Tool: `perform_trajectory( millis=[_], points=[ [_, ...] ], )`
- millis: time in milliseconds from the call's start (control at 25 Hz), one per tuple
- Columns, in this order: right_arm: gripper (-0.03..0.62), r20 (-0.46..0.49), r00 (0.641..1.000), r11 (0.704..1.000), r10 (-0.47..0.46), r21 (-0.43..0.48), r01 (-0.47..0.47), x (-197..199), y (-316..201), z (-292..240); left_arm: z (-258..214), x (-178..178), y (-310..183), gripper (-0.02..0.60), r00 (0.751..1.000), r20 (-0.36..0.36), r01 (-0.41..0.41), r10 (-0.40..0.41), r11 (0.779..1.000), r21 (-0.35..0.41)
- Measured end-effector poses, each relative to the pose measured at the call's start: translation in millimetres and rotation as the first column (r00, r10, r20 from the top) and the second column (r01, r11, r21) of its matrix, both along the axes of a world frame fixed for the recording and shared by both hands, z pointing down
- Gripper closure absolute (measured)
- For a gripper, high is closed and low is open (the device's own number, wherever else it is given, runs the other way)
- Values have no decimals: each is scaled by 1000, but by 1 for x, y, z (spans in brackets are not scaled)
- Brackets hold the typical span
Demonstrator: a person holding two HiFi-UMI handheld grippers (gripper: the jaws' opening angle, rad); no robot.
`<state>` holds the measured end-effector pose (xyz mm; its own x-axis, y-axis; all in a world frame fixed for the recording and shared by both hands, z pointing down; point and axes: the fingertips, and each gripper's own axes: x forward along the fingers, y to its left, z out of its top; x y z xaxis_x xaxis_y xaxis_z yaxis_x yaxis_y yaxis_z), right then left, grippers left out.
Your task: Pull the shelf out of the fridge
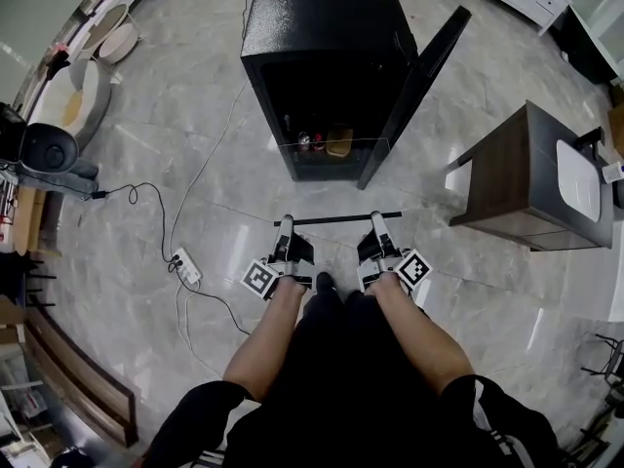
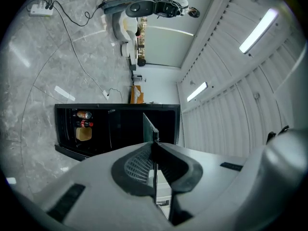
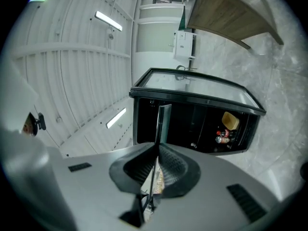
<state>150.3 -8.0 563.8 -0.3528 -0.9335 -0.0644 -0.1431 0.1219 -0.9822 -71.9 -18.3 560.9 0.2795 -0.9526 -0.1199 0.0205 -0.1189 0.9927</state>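
Floor (image 1: pixel 136 144), far L: grey marble-look tiles; white power strip (image 1: pixel 186 266) lies near the person's L side.
L gripper (image 1: pixel 287 230): roughly level; jaws all but closed, clamped on the near edge of the shelf (image 1: pixel 341 219) at its L end.
Shelf: clear pane w/ dark trim along the near edge, held flat in the air btwn both grippers, out in front of the open fridge (image 1: pixel 322 27). Edge-on in both gripper views. Can't tell if the far edge is fully clear.
Fridge: small black unit on the floor ahead, door (image 1: pixel 414 96) swung open to the R; cans (image 1: pixel 310 142) and a tan container (image 1: pixel 339 141) low inside.
R gripper (image 1: pixel 379 228): jaws likewise nearly closed, pinching the same near edge at the R end.
Desk (image 1: pixel 517 178), far R: dark wood, white item (image 1: pixel 582 178) on top, well apart from the fridge.
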Motion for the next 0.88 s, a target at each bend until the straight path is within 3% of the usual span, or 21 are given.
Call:
perform_trajectory(
  millis=[880],
  points=[
    [558,20,998,993,-57,103,54,22,102,-58,-62,22,105,546,1000,10,8,-9,995,97]
  ],
)
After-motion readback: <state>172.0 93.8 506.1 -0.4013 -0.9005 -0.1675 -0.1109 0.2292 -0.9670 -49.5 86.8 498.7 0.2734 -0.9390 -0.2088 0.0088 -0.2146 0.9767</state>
